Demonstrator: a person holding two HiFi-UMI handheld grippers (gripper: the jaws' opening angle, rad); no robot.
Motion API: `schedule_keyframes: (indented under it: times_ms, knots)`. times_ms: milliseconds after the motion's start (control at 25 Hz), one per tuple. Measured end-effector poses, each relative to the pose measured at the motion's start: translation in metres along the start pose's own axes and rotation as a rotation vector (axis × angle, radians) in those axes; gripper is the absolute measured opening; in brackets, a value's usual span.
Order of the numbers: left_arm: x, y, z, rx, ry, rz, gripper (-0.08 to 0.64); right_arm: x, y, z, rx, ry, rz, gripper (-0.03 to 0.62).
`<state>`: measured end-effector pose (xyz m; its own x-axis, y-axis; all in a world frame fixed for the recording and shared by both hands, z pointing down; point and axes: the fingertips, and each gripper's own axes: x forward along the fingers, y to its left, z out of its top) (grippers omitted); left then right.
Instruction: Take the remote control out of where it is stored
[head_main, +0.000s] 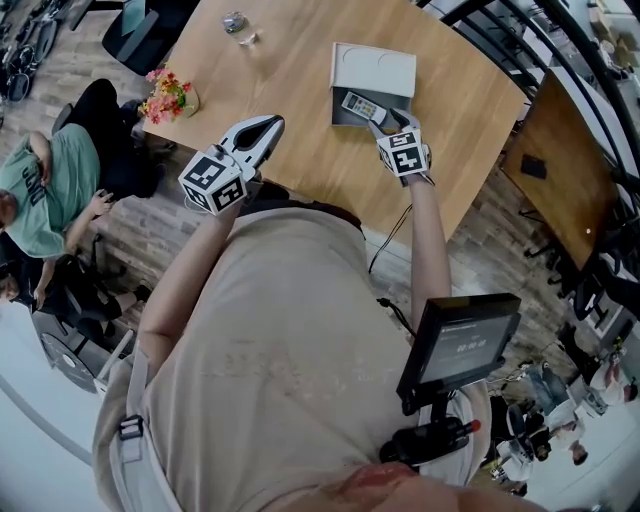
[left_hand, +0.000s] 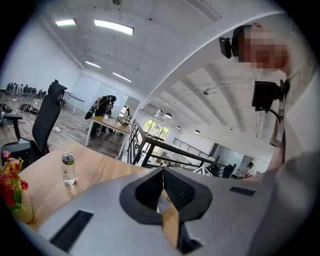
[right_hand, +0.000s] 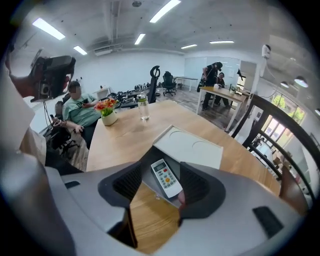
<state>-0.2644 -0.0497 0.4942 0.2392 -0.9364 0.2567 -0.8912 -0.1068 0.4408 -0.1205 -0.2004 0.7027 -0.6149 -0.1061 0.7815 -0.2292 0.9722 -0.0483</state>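
A white remote control (head_main: 358, 105) with coloured buttons lies in a grey drawer (head_main: 343, 118) pulled out from under a flat white box (head_main: 375, 68) on the wooden table (head_main: 300, 150). My right gripper (head_main: 385, 122) hovers just over the drawer's near end, tilted downward. Its jaws stand open on either side of the remote (right_hand: 166, 177), and the pads do not touch it. My left gripper (head_main: 262, 128) is held level over the table's near edge, to the left of the box. Its jaws are shut with nothing between them (left_hand: 162, 172).
A small vase of flowers (head_main: 170, 95) stands at the table's left edge and a water bottle (head_main: 235, 22) at the far side. A person in a green shirt (head_main: 45, 190) sits left of the table. A monitor on a stand (head_main: 460, 345) is at my right.
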Motion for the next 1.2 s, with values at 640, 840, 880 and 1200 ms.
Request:
schedule_keyframes:
  times_ms: [640, 840, 880, 1200]
  knots:
    - [-0.001, 0.011, -0.018, -0.092, 0.069, 0.017, 0.005, 0.116, 0.003, -0.057, -0.292, 0.274, 0.129, 0.226]
    - [0.001, 0.012, -0.021, -0.102, 0.088, -0.005, 0.005, 0.142, 0.002, -0.066, -0.328, 0.324, 0.128, 0.261]
    - [0.001, 0.012, -0.022, -0.102, 0.092, -0.007, 0.005, 0.147, 0.001, -0.068, -0.335, 0.337, 0.125, 0.261]
    - [-0.005, 0.027, -0.02, -0.104, 0.103, 0.009, 0.005, 0.175, -0.005, -0.081, -0.348, 0.429, 0.138, 0.261]
